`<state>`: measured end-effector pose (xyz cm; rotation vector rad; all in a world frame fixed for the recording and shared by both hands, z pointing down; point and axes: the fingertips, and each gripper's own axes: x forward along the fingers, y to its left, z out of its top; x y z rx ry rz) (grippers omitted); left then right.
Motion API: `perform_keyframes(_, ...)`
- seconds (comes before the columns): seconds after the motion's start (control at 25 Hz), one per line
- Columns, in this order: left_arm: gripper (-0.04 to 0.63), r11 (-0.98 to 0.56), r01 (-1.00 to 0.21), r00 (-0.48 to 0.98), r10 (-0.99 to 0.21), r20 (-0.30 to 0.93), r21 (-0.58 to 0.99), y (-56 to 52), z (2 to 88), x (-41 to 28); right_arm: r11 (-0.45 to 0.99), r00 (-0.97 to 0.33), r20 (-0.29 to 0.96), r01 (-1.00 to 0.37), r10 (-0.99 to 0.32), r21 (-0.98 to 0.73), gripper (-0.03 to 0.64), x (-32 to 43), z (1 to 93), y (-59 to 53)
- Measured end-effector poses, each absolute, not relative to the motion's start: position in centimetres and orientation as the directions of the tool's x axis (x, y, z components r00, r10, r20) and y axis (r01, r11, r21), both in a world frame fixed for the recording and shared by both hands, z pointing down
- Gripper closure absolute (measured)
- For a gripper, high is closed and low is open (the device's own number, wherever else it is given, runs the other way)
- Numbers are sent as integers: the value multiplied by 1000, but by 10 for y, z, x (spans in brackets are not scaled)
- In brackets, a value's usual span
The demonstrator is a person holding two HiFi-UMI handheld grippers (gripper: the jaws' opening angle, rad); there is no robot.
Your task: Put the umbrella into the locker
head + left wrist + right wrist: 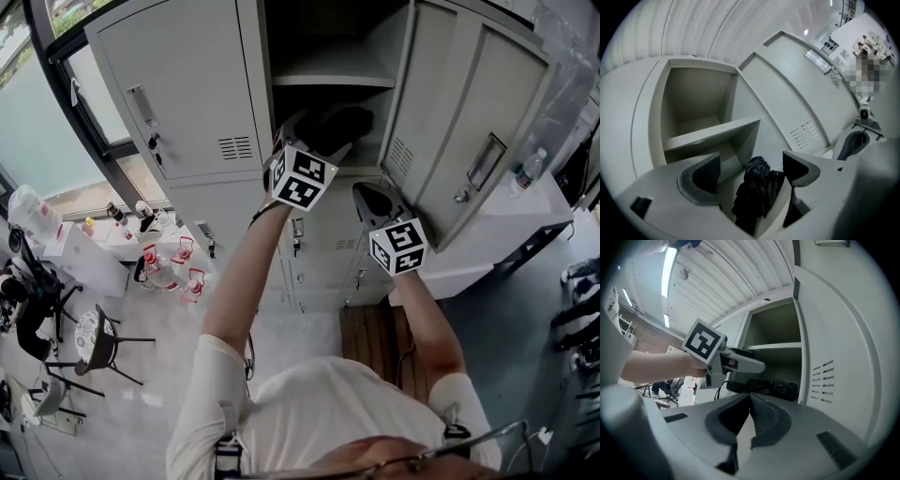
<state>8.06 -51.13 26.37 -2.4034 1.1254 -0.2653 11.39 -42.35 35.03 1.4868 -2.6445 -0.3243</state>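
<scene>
The left gripper (750, 163) reaches into the open locker (380, 56) with its jaws spread wide and nothing clamped between them. The black umbrella (757, 192) lies just beyond the pads, in the gap, a crumpled dark bundle resting on the floor of the compartment under the shelf (712, 133). Neither pad appears to press on the fabric, so the spread reads as a release posture rather than a grip. On that reading the umbrella is already where the task wants it, in the lower compartment and towards its right side.

In the head view the person's left arm is stretched up and forward to carry the gripper over the compartment's lip, which is why the marker cube sits at the opening while the jaws are inside.

To the right and lower, the right gripper (750, 399) is fully closed, its ribbed pads pressed together on nothing. It is held outside the locker, apart from the other tool – probably parked there so that it stays clear of the narrow opening.

Furthest right, the door (473, 131) stands swung out. What remains, I judge, is a straight pull-back of the left gripper; the loose folds lie close to the pads and could snag.
</scene>
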Motion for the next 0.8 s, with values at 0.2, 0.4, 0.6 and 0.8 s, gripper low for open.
perform_keyframes(0.2,181,-560,-663,662,-748,-41,-496,-485,267,63,482,-504,-44,-845,-863,233,612,106,341,-417)
perform_keyframes(0.4,192,-575,-666,665,-746,-30,-475,-464,279,36,447,-474,-60,-859,-878,248,612,97,332,-407)
perform_keyframes(0.6,311,-576,-685,651,-758,-21,-446,-447,303,11,403,-432,-78,-881,-898,247,612,91,330,-391)
perform_keyframes(0.8,400,-600,-719,652,-757,-41,-349,-426,321,-14,363,-394,-95,-900,-914,241,612,85,335,-367)
